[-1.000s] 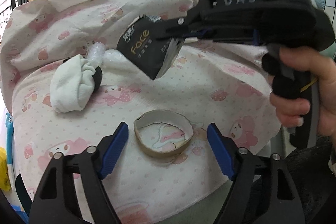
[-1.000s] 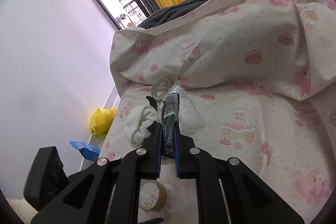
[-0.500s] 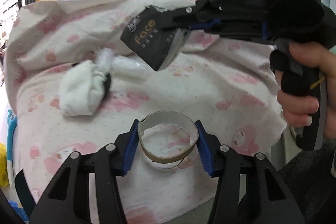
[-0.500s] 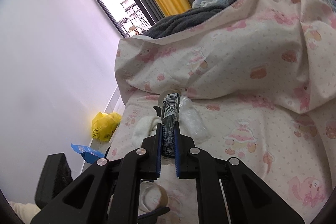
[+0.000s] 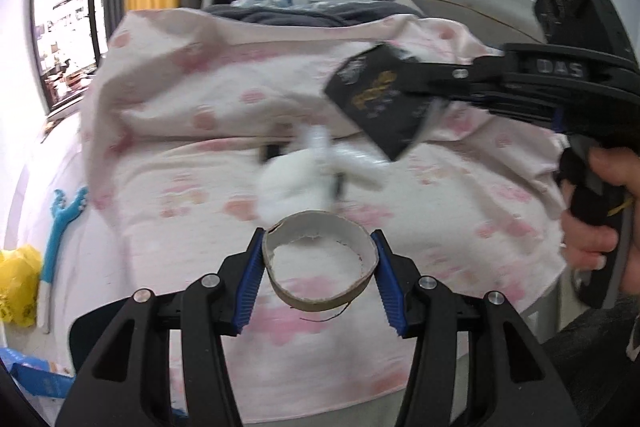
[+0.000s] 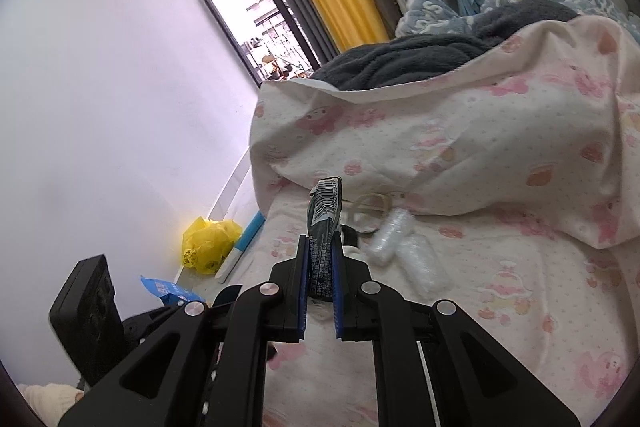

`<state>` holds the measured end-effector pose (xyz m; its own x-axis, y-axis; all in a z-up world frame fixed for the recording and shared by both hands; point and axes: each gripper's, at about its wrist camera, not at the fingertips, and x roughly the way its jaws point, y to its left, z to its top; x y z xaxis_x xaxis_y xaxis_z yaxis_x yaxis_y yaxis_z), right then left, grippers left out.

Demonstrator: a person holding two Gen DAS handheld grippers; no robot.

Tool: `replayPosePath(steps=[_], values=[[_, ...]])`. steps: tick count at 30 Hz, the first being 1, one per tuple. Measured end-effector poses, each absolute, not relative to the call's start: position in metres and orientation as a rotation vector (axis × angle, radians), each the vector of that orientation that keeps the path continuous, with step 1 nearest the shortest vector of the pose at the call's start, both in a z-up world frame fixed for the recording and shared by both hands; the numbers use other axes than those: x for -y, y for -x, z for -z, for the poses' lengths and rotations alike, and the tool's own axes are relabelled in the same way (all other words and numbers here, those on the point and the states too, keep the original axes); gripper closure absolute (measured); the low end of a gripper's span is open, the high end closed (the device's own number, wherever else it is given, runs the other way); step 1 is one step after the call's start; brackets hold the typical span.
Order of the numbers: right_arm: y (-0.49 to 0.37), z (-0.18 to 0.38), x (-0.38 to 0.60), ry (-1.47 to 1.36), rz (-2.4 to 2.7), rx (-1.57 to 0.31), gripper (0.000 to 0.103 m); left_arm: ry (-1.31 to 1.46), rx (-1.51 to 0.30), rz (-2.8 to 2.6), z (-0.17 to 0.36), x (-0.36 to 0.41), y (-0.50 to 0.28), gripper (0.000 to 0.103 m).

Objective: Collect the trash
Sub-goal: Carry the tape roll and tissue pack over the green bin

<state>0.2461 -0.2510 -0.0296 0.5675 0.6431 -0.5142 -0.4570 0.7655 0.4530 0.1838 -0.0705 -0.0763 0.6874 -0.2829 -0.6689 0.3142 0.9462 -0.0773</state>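
Above pink bedsheet (image 5: 460,211) — left claw (image 5: 320,269) grips cardboard ring (image 5: 320,263), right claw (image 6: 320,281) clamps black wrapper (image 6: 325,223)

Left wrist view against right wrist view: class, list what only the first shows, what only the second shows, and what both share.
Only the left wrist view: the left gripper shut on a cardboard ring, the hand on the right gripper's handle, and the gold print on the black packet's face.
Only the right wrist view: a clear tape ring on the sheet, and a grey blanket.
Both: the right gripper shut on the black packet, the pink sheet, the bubble wrap and the yellow bag.
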Motion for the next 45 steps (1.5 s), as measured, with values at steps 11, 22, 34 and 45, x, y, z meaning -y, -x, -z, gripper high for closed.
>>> replayPosePath(steps=[11, 22, 34, 45], values=[[-0.255, 0.033, 0.180, -0.238, -0.730, -0.745, 0.093, 0.041, -0.784, 0.175, 0.093, -0.035, -0.193, 0.048], [-0.256, 0.046, 0.105, -0.197, -0.805, -0.788, 0.093, 0.102, -0.883, 0.080, 0.124, -0.103, -0.187, 0.047], [-0.252, 0.071, 0.024, -0.123, -0.893, -0.864, 0.093, 0.174, -1.005, -0.003, 0.159, -0.168, -0.172, 0.047], [-0.243, 0.099, -0.036, -0.056, -0.952, -0.940, 0.093, 0.231, -1.139, -0.044, 0.192, -0.205, -0.160, 0.047]])
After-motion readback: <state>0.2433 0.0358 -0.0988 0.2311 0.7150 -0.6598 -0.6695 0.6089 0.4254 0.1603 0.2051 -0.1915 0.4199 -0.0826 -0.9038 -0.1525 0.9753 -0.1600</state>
